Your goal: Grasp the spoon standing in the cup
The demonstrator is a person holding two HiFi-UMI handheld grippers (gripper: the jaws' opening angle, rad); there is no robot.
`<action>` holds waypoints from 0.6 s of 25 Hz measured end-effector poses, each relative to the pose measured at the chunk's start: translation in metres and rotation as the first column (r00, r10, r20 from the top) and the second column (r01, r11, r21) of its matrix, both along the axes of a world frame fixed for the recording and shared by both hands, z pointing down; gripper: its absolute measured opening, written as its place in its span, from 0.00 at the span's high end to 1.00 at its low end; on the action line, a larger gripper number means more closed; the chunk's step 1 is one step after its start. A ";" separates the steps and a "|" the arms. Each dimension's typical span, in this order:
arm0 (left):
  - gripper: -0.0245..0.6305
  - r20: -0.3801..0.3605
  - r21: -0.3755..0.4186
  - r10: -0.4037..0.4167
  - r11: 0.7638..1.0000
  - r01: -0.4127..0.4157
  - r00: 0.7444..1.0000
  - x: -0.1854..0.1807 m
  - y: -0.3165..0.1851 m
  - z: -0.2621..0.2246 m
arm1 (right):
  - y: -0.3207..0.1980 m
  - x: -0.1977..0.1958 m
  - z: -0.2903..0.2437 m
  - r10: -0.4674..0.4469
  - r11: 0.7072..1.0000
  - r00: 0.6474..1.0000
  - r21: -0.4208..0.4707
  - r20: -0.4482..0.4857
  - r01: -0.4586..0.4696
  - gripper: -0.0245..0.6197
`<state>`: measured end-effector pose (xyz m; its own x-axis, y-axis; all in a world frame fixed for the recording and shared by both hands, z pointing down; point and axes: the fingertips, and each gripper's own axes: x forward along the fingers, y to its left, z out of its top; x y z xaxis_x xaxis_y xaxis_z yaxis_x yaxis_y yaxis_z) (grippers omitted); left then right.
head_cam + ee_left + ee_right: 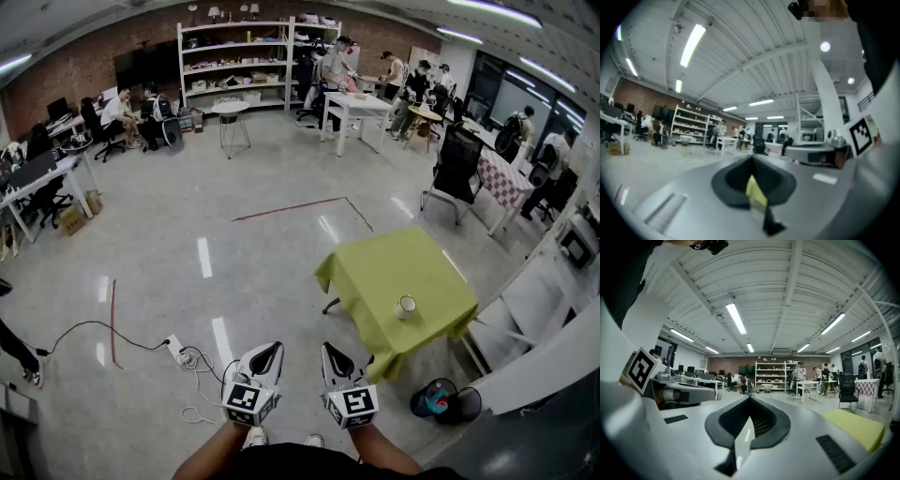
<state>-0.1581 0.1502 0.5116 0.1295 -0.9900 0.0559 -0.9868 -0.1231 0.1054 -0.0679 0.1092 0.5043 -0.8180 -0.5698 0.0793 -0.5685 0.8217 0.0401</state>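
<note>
A polished grey floor point(187, 281) fills an open workshop. Nearest, the left gripper point(269, 351) and right gripper point(331, 352) are held level side by side, jaws closed on nothing. Ahead and right, well apart from them, a white cup point(406, 307) stands on a green-draped table point(375, 272); its spoon is too small to make out. Shelves point(234, 56) line the far brick wall point(94, 66).
</note>
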 end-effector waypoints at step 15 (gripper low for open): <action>0.95 0.004 0.032 0.033 0.999 -0.034 0.999 -0.007 -0.005 -0.007 | -0.008 -0.012 -0.012 0.019 0.998 0.999 0.055 0.027 -0.020 0.95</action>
